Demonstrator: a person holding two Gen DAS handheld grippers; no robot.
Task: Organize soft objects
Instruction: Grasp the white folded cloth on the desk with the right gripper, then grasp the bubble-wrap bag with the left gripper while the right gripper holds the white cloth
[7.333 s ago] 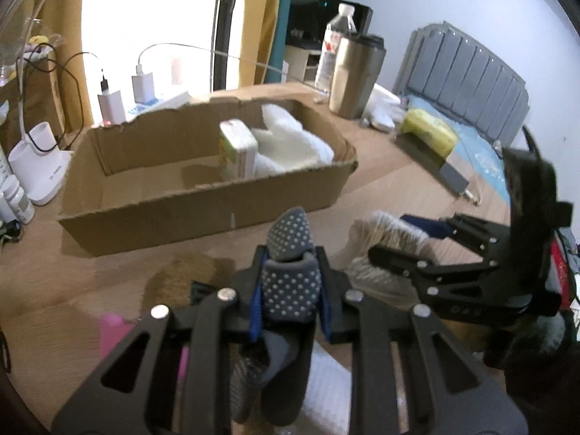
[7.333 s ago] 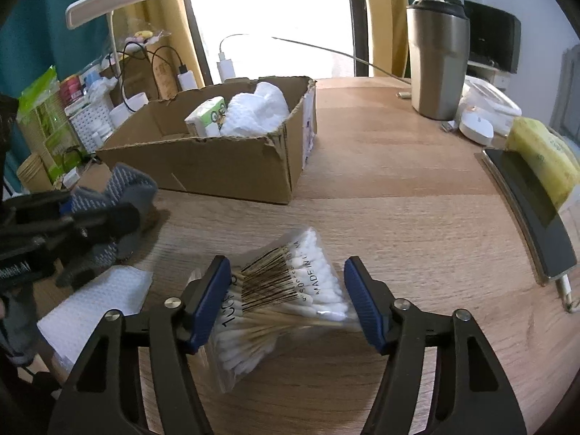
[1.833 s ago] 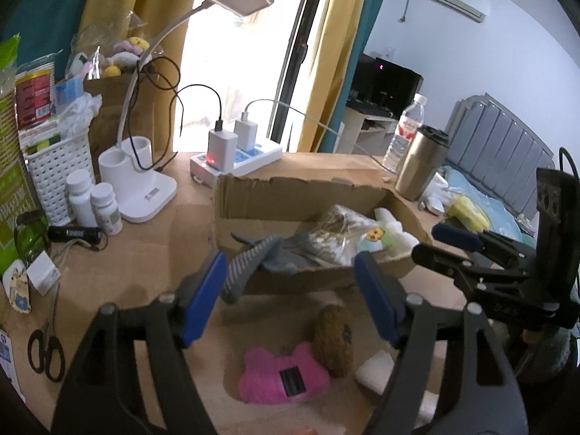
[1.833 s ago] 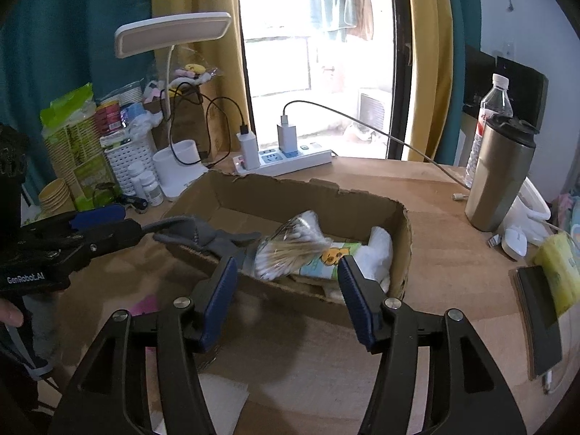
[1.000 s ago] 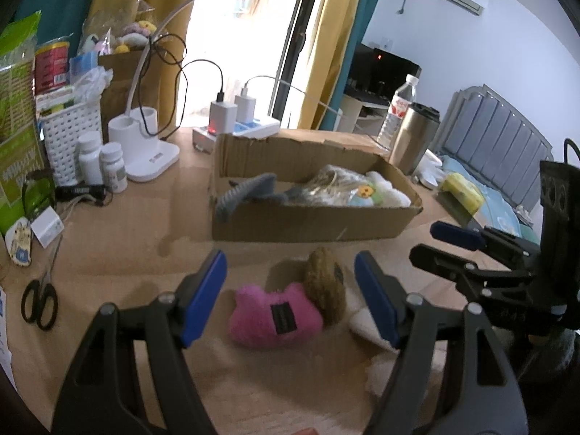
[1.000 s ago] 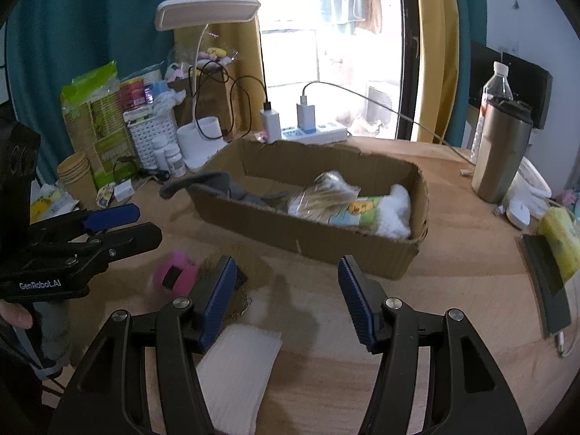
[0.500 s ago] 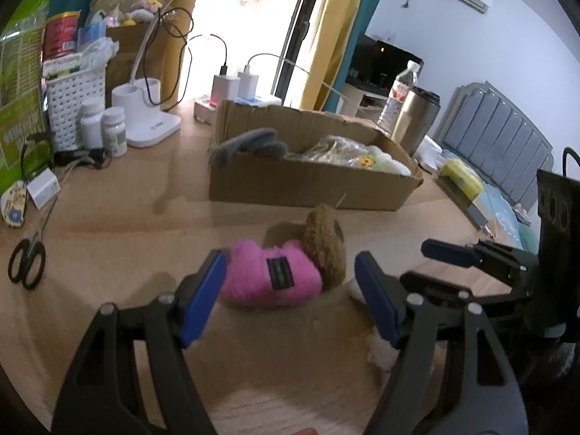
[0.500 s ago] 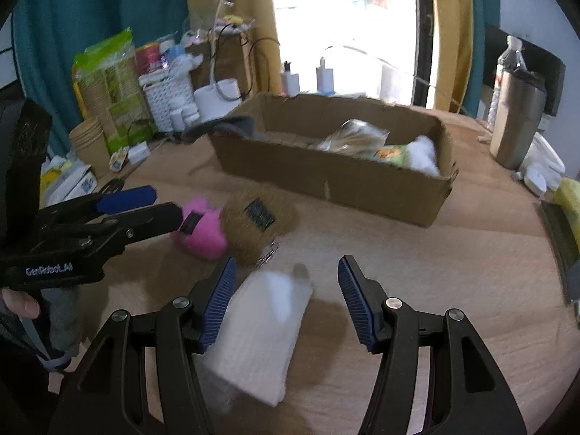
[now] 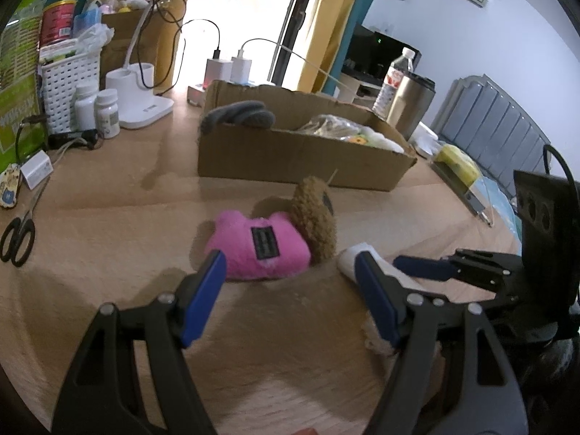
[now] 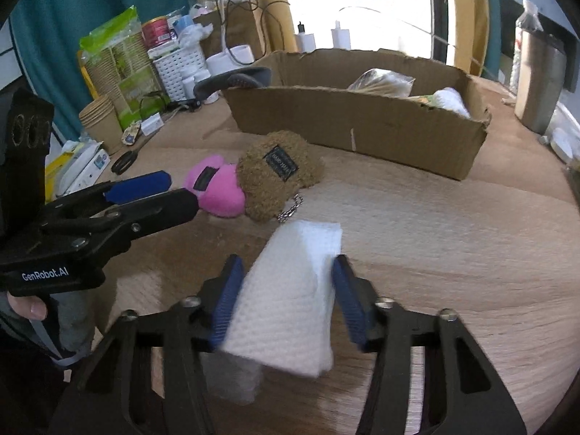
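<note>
Two views: each catches what the other misses.
Right tongs [image 10: 284,273]: closing in right now, blue pads flanking the white folded cloth [image 10: 290,297], which lies flat on the bench [image 10: 453,239]; only the right wrist view shows this straddle clearly.
Left tongs [image 9: 290,264]: jaws wide apart with nothing between them, poised just short of the pink plush [image 9: 259,250]; the right view shows them side-on, plus a thumb on the handle.
Pink plush: flat on the bench, black label up, touching the brown plush [image 9: 313,223] on its right.
Brown plush: right view alone reveals its small metal chain [image 10: 290,210], reaching to the cloth's far edge.
White folded cloth, left view: just one rolled end peeks out behind the left tongs' right finger, with the right tongs over it.
Cardboard box [image 9: 301,156]: farther back, holding a grey glove [image 9: 239,117] draped over its left corner, a clear crinkly packet and something white.
Bench edge, left: scissors [image 9: 18,239], pill bottles, white basket, lamp base.
Far right: steel tumbler [image 9: 411,105] and water bottle beyond the box.
</note>
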